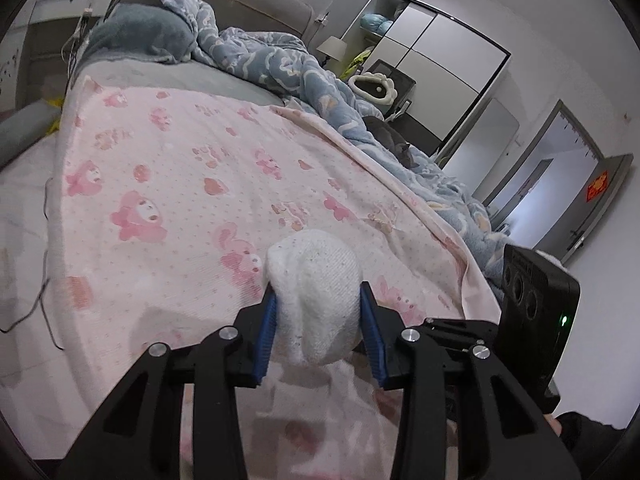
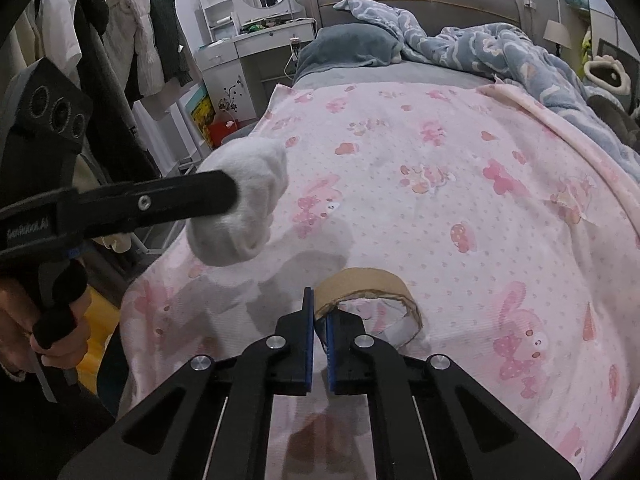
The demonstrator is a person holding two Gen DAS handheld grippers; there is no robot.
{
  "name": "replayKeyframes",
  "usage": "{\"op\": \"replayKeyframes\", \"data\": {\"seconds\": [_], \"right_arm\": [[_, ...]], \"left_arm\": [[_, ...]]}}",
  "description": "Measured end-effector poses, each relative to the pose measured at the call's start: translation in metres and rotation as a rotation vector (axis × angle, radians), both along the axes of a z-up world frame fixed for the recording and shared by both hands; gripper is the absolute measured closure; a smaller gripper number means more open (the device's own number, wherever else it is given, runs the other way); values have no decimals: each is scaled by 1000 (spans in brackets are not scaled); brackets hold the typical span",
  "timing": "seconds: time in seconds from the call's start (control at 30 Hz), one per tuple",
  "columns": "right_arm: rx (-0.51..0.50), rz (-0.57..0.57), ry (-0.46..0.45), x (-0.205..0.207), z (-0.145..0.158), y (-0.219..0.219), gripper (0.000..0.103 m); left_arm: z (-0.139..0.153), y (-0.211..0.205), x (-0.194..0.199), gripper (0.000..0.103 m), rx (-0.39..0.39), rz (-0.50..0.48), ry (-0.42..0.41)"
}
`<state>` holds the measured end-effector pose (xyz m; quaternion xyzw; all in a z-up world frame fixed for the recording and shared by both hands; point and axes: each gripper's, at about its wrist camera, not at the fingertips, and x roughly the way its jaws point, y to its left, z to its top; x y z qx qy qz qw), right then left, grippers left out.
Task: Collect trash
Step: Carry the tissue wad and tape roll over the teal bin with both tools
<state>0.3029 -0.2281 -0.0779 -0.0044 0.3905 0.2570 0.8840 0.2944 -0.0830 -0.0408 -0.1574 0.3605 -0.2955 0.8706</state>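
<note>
Left hand-held gripper (image 1: 318, 304): blue pads clamped on either side of a white wad (image 1: 314, 296), soft and fuzzy, likely crumpled tissue or cloth. It is held in the air above the pink blanket (image 1: 192, 168) on the bed, near the bed's left edge as the right wrist view shows it (image 2: 240, 212).

Right hand-held gripper (image 2: 318, 320): jaws nearly together, pinching the thin wall of a brown cardboard ring (image 2: 370, 284), probably a spent tape core. The ring hangs forward from the pads over the foot end of the bed. Cannot tell whether its far side touches the blanket.

Risks, as judged:
- Ring is gripped on one thin edge only. A quick swing could let it pivot or slip out and roll off the bed.
- Cardboard may crush or fold under more squeeze.
- Wad is compressible; it could work loose if the grip eases, and drop near the bed's edge onto the floor.
- No bin visible in either view, so a long carry seems likely.
- Both hand-held grippers sit close; collision possible.
</note>
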Motion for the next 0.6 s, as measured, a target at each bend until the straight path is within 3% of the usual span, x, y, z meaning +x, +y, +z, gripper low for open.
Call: {"op": "replayKeyframes", "data": {"seconds": [0.37, 0.6], "right_arm": [[23, -20, -30, -30, 18, 15, 98], [16, -9, -59, -50, 29, 34, 98]], "left_arm": [[8, 20, -45, 61, 103, 30, -33], [16, 41, -70, 61, 99, 63, -34]]}}
